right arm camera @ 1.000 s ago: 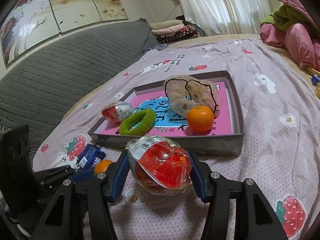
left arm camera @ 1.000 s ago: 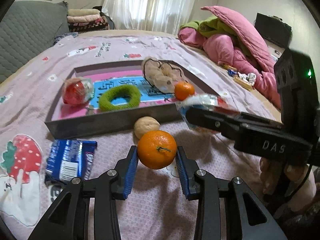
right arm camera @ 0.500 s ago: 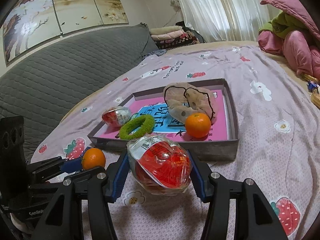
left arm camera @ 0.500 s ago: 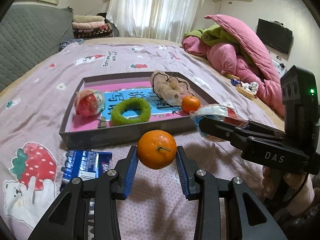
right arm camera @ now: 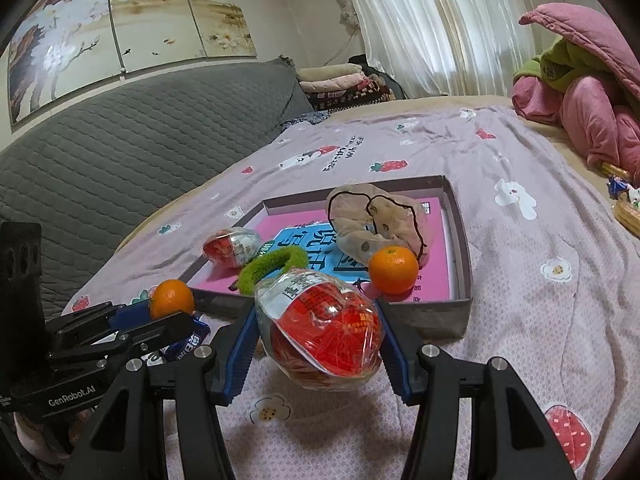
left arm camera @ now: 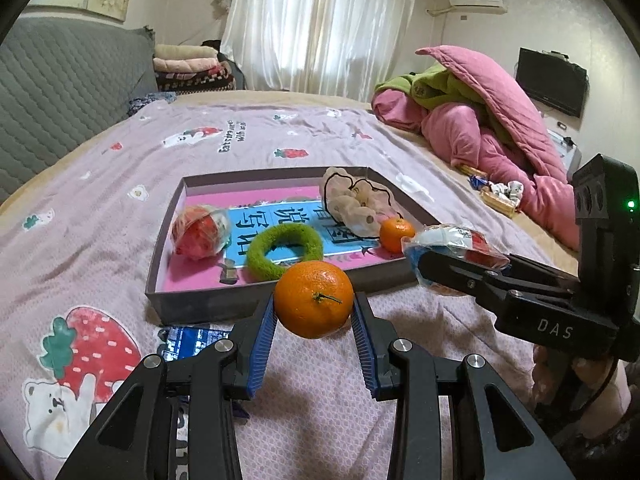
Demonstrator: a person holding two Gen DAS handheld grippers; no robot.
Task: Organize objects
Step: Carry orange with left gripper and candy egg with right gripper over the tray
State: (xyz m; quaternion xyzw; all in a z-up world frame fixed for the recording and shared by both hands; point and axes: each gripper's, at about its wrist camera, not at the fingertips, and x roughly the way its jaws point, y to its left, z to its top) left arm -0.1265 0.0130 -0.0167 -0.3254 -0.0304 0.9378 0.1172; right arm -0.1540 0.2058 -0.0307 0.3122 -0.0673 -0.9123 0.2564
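My left gripper [left arm camera: 314, 304] is shut on an orange tangerine [left arm camera: 314, 299], held in the air just in front of the grey tray's near wall [left arm camera: 200, 304]. My right gripper [right arm camera: 316, 328] is shut on a red snack in clear wrap [right arm camera: 320, 330], also lifted before the tray [right arm camera: 464, 308]. Inside the tray lie a second wrapped red snack [left arm camera: 200, 232], a green fuzzy ring [left arm camera: 285, 245], a beige plush piece [left arm camera: 356, 204] and another tangerine [left arm camera: 396, 234]. In the left wrist view the right gripper [left arm camera: 460, 260] reaches in from the right.
A blue snack packet [left arm camera: 188, 342] lies on the strawberry-print bedspread just before the tray's left corner. Pink and green quilts [left arm camera: 480, 116] are heaped at the far right. A grey quilted sofa back [right arm camera: 120, 140] borders the left. A small basket [right arm camera: 626, 208] sits at the right edge.
The left gripper rose with the tangerine, and the tray now sits lower and farther in its view; the beige round item before the tray is hidden. The right gripper has barely moved.
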